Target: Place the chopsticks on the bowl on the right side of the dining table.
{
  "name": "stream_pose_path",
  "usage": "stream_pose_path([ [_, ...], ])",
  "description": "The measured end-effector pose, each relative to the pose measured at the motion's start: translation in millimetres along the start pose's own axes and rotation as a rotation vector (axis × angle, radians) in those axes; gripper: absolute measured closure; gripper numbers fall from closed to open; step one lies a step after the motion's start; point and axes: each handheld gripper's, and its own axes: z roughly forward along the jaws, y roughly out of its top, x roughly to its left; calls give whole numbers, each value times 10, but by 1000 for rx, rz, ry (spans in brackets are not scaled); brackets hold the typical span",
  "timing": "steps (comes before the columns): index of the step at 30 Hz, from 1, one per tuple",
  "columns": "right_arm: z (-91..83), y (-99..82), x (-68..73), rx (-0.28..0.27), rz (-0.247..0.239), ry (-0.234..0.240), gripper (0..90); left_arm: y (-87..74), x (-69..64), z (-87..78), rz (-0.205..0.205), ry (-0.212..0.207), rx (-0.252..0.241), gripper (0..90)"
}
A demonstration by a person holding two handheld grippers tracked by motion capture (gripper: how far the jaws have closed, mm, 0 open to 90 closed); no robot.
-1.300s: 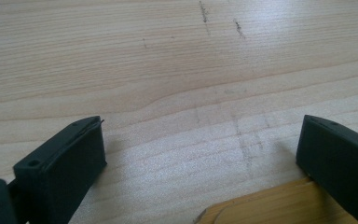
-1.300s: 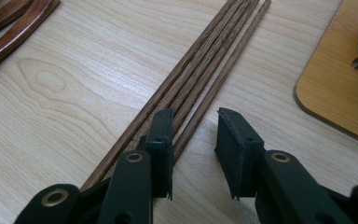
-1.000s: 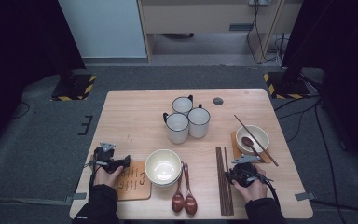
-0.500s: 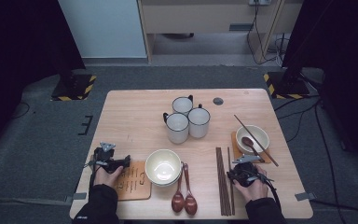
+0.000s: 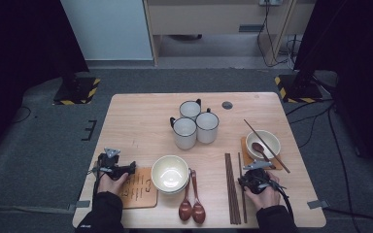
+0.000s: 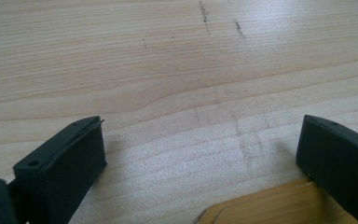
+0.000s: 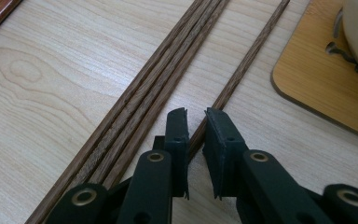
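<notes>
Chopstick pickup — single stick, right gripper

Chopstick [image 7: 242, 70] lies alone on the table [image 5: 141, 121], just right of the bundle of three chopsticks [image 7: 154, 88] and left of the bamboo coaster [image 7: 317, 79] under the bowl [image 5: 263, 141]. Your right gripper [image 7: 196, 122] straddles its near end; the jaws have just been closing and are now narrow, w/ the stick running into the slit between them. Whether the pads already pinch it you can't tell from here — a sliver of gap shows.

Handling, as judged: thin, light, stiff wood, smooth finish, so it'll likely roll or pivot in the pads. Grip near the end means a long lever; taking it nearer mid-length should stop droop. Keep clear of the bundle.

Left gripper [image 6: 200, 154] rests w/ jaws wide apart, nothing between them, over bare table at the edge of a wooden board [image 6: 279, 205].

Hard to read: stick's near end is hidden beneath the jaws; its far tip is cut off in the right gripper view.
</notes>
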Motion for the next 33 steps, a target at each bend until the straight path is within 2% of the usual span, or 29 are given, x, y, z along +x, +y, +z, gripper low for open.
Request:
stream_pose_path([
  [7,14,11,11,3,-4,-12,790,0,0,0,0,0,0,1],
  [14,-17,-2,-41,6,10,-26,817,0,0,0,0,0,0,1],
  [21,1,-12,-54,2,12,-34,796,0,0,0,0,0,0,1],
  [33,-25,-15,-125,14,34,-36,848,0,0,0,0,0,0,0],
])
